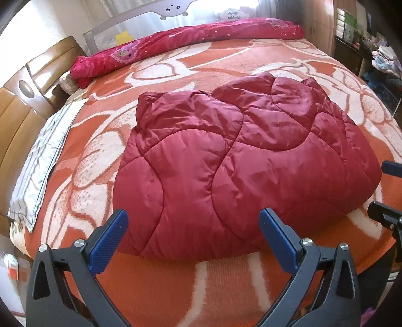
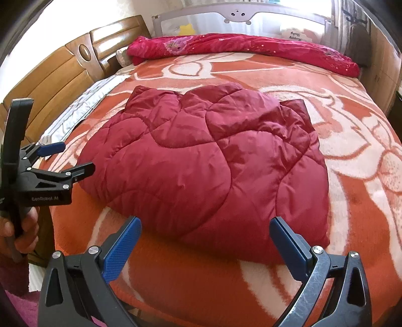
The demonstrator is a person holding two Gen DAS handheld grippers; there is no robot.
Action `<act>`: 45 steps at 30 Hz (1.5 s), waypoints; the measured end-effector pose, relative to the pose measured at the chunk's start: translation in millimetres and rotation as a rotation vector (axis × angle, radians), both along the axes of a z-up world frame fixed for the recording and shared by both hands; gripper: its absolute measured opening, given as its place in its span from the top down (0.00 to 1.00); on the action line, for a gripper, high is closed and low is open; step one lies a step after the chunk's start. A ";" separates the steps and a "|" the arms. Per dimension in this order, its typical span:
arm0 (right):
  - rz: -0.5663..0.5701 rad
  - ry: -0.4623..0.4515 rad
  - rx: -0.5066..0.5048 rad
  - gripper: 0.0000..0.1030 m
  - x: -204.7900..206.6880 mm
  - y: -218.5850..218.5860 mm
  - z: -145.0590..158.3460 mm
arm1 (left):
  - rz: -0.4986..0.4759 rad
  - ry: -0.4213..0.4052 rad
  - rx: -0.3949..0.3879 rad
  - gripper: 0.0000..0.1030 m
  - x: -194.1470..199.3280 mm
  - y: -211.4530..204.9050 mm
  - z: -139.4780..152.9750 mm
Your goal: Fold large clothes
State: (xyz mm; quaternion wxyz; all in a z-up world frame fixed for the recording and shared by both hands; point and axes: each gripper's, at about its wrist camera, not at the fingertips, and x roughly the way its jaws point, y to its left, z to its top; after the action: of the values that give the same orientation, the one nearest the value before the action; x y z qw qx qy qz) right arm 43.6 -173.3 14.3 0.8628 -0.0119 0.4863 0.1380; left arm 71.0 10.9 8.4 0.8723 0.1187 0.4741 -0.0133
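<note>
A dark red quilted puffer garment (image 1: 236, 161) (image 2: 208, 166) lies folded into a thick bundle in the middle of the bed. My left gripper (image 1: 193, 221) hangs open just above its near edge, nothing between the blue pads (image 1: 110, 241). My right gripper (image 2: 204, 231) is open wide over the bundle's near right corner, its pads (image 2: 289, 244) apart from the cloth. The left gripper (image 2: 72, 158) also shows at the left of the right wrist view, open, held by a hand (image 2: 22, 226). Part of the right gripper (image 1: 387, 191) shows at the right edge of the left wrist view.
An orange and cream flowered blanket (image 1: 176, 289) (image 2: 351, 161) covers the bed. A rolled pink-red quilt (image 1: 176, 45) (image 2: 238, 47) lies along the far side by a grey bed rail (image 2: 238, 12). A wooden headboard (image 2: 50, 73) and a pale pillow (image 1: 42, 161) are at the left.
</note>
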 end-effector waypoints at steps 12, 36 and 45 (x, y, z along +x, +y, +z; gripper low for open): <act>0.009 0.030 -0.013 0.01 31.8 1.3 -2.7 | -0.006 0.009 -0.005 0.00 16.9 -3.7 -0.8; 0.003 0.040 -0.016 0.01 51.4 -3.7 -2.5 | 0.003 0.027 -0.042 0.00 37.5 -4.3 -2.2; 0.011 0.043 -0.015 0.01 59.3 -0.3 -1.4 | 0.006 0.031 -0.042 0.00 41.8 -1.9 -3.5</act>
State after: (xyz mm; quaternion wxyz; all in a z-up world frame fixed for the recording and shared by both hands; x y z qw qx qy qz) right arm 103.0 -173.6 12.8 0.8513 -0.0182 0.5056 0.1392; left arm 112.8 9.0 4.9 0.8671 0.0989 0.4876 -0.0226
